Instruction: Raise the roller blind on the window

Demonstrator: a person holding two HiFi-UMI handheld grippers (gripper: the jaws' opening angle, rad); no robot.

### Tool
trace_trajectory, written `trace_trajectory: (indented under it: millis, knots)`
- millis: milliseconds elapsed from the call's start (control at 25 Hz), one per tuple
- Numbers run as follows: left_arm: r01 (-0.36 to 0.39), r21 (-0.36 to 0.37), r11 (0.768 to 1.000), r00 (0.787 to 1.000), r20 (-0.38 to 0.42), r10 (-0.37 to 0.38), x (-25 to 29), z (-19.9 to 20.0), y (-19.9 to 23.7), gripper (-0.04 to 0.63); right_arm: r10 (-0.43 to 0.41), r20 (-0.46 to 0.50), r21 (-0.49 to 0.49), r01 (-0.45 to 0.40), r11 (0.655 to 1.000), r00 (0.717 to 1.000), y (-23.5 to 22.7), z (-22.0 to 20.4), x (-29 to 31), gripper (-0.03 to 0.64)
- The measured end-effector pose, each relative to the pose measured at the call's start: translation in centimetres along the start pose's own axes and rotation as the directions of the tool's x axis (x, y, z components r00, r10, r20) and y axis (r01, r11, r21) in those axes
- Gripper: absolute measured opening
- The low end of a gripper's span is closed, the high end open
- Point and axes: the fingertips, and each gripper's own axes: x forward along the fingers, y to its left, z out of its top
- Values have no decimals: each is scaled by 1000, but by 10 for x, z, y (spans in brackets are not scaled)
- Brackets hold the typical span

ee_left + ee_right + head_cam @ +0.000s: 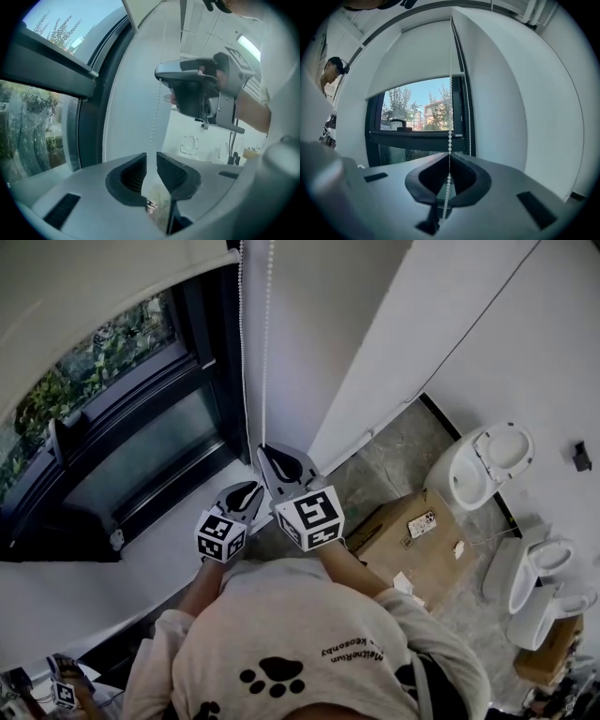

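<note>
Head view: two grippers are raised side by side near the window, the left gripper lower, the right gripper at the foot of the bead chain, whose two strands hang beside the frame. The roller blind covers the upper glass. On the floor lie two cardboard boxes and three white toilets.

Left gripper view: its two jaws stand spread with a narrow gap. One chain strand hangs in line with that gap, and the pads are not pressing on it. The right gripper is above.

Right gripper view: its jaws are pressed together, pinching one strand. The second strand hangs free just beside it. The blind is partly lowered over the window.
</note>
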Motion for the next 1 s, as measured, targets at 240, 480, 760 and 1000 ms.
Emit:
trace_trajectory:
  millis: [240,480,760,1000]
  knots:
    - [6,-11,1000,998,61,-5,-21,42,-4,87,3,8,-24,-2,1000,1000,6,0,-2,11]
    - [3,43,999,987,160,-10,-46,116,-10,87,-2,11,-29,2,1000,1000,6,-1,-4,11]
    - [-4,141,990,970,240,-30,-68,206,-26,87,-3,13,-36,3,999,1000,9,0,-4,11]
    - [12,201,980,964,257,-65,-64,251,-34,87,-2,13,-36,2,999,1000,10,-1,-1,11]
